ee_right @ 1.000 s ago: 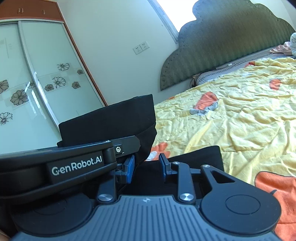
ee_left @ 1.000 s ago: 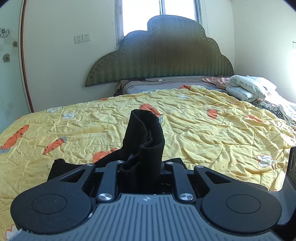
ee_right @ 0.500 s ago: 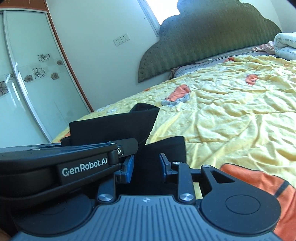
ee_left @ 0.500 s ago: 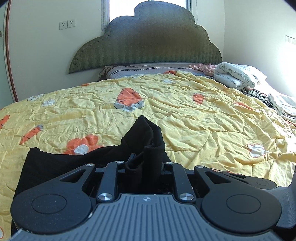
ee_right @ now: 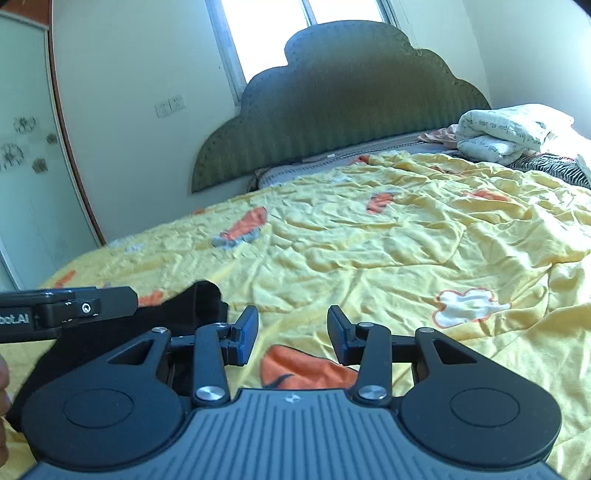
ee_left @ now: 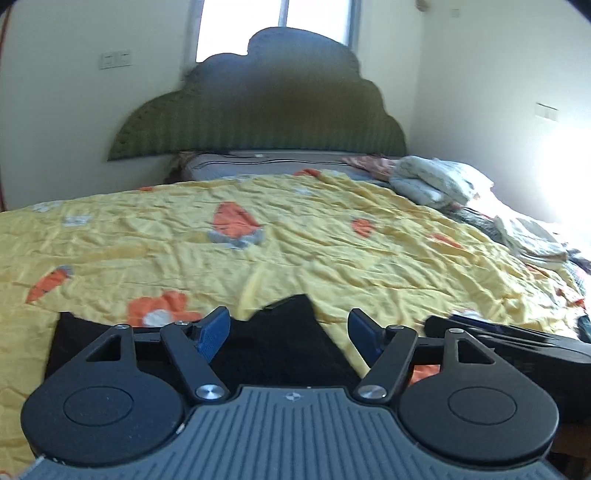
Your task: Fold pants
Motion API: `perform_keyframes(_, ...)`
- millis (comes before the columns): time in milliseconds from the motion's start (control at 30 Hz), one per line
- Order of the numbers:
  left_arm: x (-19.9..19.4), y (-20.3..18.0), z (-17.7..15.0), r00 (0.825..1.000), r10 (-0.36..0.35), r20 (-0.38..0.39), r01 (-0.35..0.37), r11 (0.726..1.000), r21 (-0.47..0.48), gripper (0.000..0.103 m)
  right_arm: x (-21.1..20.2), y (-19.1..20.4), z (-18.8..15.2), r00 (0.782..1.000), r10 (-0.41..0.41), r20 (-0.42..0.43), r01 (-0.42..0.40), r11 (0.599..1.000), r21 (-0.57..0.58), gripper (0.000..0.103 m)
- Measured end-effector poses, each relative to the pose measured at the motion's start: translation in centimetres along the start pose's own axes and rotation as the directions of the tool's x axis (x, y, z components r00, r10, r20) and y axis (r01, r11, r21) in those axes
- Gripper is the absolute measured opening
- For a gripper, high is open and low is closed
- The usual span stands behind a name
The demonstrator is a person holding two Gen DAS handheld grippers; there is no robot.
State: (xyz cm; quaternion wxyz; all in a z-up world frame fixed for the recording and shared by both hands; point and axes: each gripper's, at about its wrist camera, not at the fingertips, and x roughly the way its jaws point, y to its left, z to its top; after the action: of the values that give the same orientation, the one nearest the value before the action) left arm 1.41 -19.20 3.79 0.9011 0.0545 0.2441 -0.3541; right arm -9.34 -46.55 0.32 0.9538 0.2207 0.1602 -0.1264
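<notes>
1. Since half a second ago the black pants (ee_left: 280,343) have been let go by the left gripper (ee_left: 290,332), whose blue-padded fingers (ee_left: 212,332) are now spread wide; before, a bunched fold of cloth was pinched upright between them.
2. The pants are now seen lying flat on the yellow quilt (ee_left: 332,251), directly under and just ahead of the left gripper, with one peaked corner reaching past the fingertips toward the headboard (ee_left: 258,110).
3. The right gripper (ee_right: 291,332) is likewise held with its fingers apart and nothing between them (only quilt and an orange carrot print are seen in the gap).
4. In the right wrist view the pants (ee_right: 192,306) are found to the left of that gripper, beneath the body of the left gripper (ee_right: 74,308).
5. Further from the pants, toward the headboard, the quilt (ee_right: 406,240) is spread in wrinkles with carrot and rabbit prints.
6. At the headboard's right end, folded pale bedding (ee_left: 436,181) is piled; in the right wrist view the same pile (ee_right: 509,133) is seen.
7. Behind the headboard (ee_right: 343,92) a bright window (ee_left: 273,26) is set in the wall.
</notes>
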Motion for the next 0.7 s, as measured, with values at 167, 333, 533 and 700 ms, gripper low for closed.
perform_keyframes(167, 0.9, 6.9, 0.6, 0.969, 0.236, -0.078, -0.243, 0.966, -0.092, 0.071, 1.4, 1.2, -0.3, 0.936, 0.341, -0.085, -0.318, 0.924, 0.211, 0.041)
perform_keyframes(333, 0.7, 9.9, -0.4, 0.961, 0.244, -0.135, -0.265, 0.948, -0.176, 0.071, 2.3, 1.6, -2.3, 0.917, 0.368, -0.156, -0.311, 0.902, 0.301, 0.041)
perform_keyframes(533, 1.0, 7.9, -1.5, 0.969, 0.206, -0.136, -0.223, 0.967, -0.127, 0.072, 2.6, 1.3, -2.9, 0.932, 0.306, -0.196, -0.246, 0.928, 0.280, 0.050)
perform_keyframes(700, 1.4, 6.2, -1.9, 0.976, 0.168, -0.139, -0.182, 0.979, -0.095, 0.072, 3.7, 1.5, -3.4, 0.901, 0.385, -0.202, -0.307, 0.892, 0.332, 0.052)
